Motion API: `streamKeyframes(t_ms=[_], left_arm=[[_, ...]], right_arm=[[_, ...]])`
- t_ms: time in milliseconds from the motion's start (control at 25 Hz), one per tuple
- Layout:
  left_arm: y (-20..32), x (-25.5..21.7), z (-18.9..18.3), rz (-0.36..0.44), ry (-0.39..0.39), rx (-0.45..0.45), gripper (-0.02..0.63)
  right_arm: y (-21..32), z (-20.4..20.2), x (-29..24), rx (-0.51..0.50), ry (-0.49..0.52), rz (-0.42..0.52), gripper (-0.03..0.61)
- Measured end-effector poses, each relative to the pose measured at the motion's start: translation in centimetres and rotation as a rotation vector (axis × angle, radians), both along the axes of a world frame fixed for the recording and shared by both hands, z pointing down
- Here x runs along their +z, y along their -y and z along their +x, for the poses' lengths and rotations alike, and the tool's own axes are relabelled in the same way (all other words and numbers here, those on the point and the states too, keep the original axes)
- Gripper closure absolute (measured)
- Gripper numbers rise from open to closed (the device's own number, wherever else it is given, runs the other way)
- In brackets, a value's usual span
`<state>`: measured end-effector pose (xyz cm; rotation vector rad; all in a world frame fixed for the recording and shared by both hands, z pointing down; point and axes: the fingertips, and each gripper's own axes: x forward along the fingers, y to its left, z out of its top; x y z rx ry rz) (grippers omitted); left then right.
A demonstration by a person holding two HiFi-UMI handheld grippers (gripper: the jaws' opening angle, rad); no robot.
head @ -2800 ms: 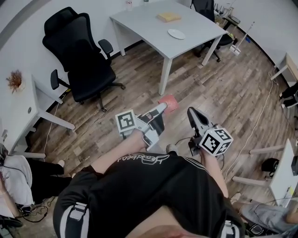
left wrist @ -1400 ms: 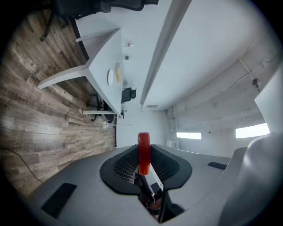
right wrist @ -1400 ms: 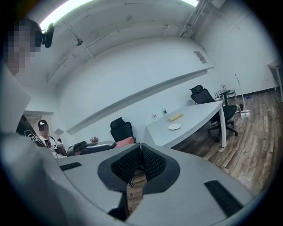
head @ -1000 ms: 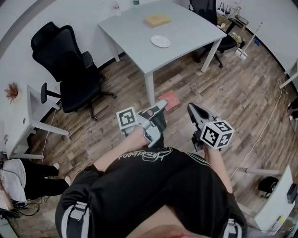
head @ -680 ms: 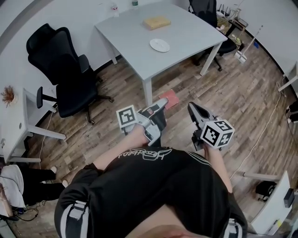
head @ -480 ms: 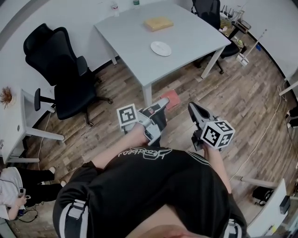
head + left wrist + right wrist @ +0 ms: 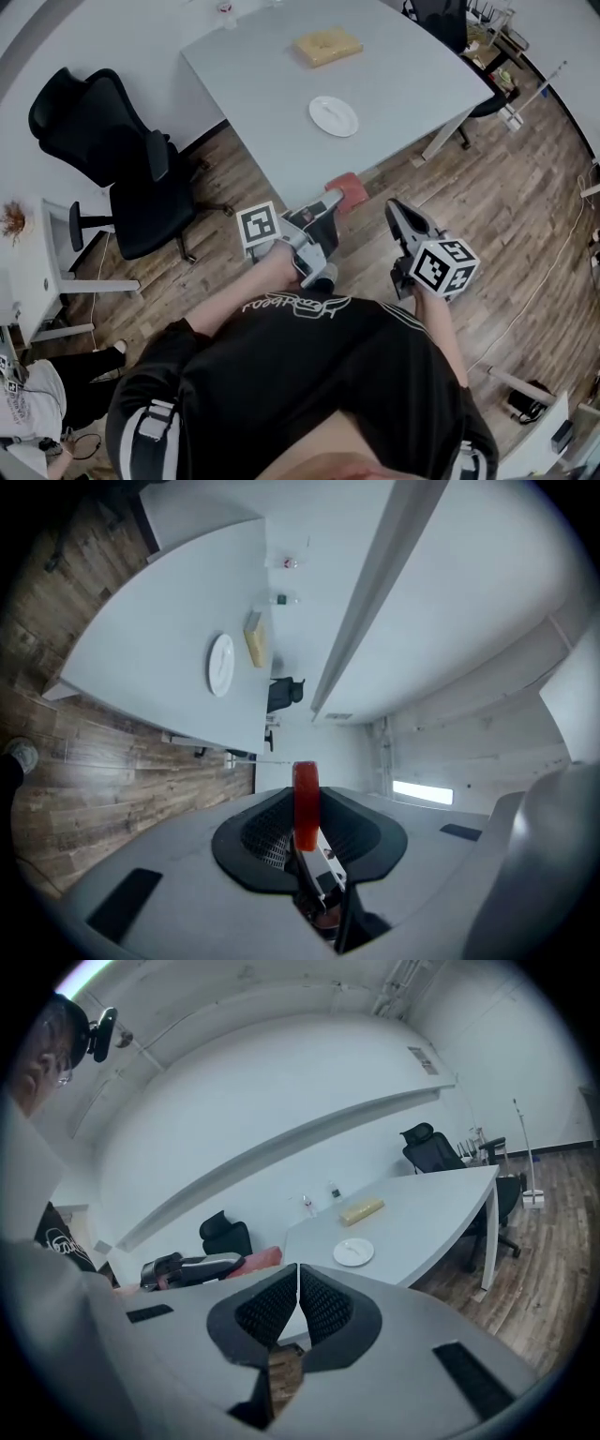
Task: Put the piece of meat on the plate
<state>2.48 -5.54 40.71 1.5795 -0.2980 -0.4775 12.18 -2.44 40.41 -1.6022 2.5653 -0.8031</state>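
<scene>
In the head view my left gripper [image 7: 330, 200] is shut on a flat red piece of meat [image 7: 347, 190], held just short of the near edge of the grey table [image 7: 412, 84]. Further in on the table lies a white plate [image 7: 334, 115], empty. The left gripper view shows the meat [image 7: 306, 797] edge-on between the pads, with the plate [image 7: 220, 664] well ahead. My right gripper [image 7: 395, 208] hangs beside the left one, shut with nothing in it. Its own view shows the right gripper [image 7: 297, 1274] closed, and beyond it the plate [image 7: 353, 1252] and the meat [image 7: 262, 1258].
A tan block [image 7: 326, 45] lies on the table beyond the plate, and small bottles [image 7: 225, 7] stand at its far edge. A black office chair [image 7: 103, 141] stands to the left, another chair [image 7: 450, 17] at the table's far right. A white desk [image 7: 28, 272] is at left.
The table and plate have come much nearer in the head view as I moved toward them. Both grippers keep their pose, and the left one still holds the meat.
</scene>
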Motion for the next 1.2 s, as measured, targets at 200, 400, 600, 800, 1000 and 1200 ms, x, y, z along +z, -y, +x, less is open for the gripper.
streamKeyframes(t_ms=[200,400,600,800,1000,1200], left_arm=[[6.4,1.1,0.9,-0.041,0.014,0.004,0.528],[10.9,1.6,1.2,-0.046,0.015,0.004,0.528],[10.8,1.1,1.1,-0.006,0.020,0.006,0.528],[13.5,1.0,0.9,-0.013,0.021,0.003,0.528],[14.3,1.0,0.5,-0.008,0.015,-0.022,0.528],[16.4,0.9,0.7,-0.017,0.016,-0.043,0.528]], right_arm=[[6.7,0.8,1.3,0.005,0.023,-0.037,0.565],[11.3,1.2,1.8,0.006,0.012,-0.048,0.565],[11.1,1.2,1.0,0.012,0.004,-0.005,0.565],[13.8,1.1,0.7,0.013,0.006,-0.001,0.565],[14.6,0.9,0.9,-0.009,0.004,0.001,0.565],[17.2,0.8,0.7,-0.042,0.005,-0.008,0.565]])
